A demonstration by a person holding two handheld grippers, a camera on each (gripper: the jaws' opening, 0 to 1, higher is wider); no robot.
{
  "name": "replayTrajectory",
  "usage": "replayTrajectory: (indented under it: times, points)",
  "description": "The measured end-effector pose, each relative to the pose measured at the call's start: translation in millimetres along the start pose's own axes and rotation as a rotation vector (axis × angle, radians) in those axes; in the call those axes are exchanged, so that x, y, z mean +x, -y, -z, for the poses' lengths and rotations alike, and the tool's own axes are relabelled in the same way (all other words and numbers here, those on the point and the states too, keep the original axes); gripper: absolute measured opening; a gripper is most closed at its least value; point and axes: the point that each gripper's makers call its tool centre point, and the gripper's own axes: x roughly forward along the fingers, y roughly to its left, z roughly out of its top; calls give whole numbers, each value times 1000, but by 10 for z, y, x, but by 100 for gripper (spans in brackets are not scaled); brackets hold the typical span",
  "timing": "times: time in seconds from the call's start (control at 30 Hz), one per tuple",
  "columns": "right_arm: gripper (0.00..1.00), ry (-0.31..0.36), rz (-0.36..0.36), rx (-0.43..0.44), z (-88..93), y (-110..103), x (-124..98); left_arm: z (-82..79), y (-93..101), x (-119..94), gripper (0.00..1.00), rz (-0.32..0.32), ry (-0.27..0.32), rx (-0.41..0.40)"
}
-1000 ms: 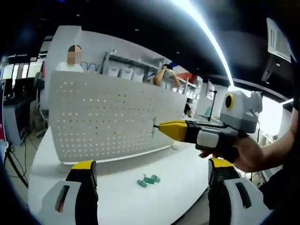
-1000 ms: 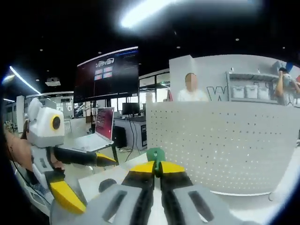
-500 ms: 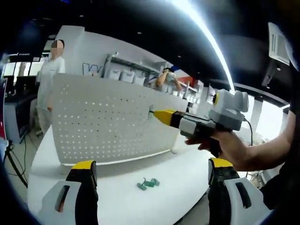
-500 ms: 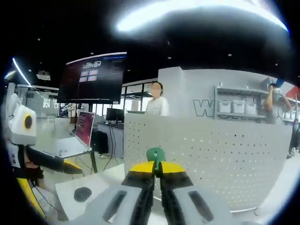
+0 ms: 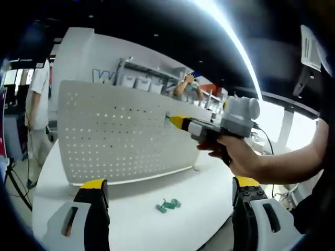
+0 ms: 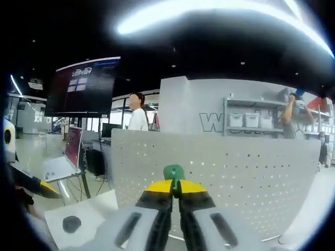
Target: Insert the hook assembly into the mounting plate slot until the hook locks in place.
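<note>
Your right gripper [image 5: 174,121] has risen and moved farther along the pegboard [image 5: 115,130] since a second ago; its yellow tips now sit against the board's upper right part. Its jaws are pinched together on the green hook [image 6: 174,172], which pokes out just above the tips, facing the board's holes. Your left gripper [image 5: 167,196] hangs back over the white table [image 5: 188,183], jaws spread wide with nothing between them. More green hooks [image 5: 168,205] lie on the table near the board's foot.
</note>
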Motion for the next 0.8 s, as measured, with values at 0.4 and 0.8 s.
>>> replayTrajectory:
  times: [0.4,0.8]
  points:
    - [0,2,90,54,49,322,256,56,-136,-19,100,-20,-13,-22]
    - [0,16,155,58,41,568,457,34,-233,19,99,-23,-27,-18]
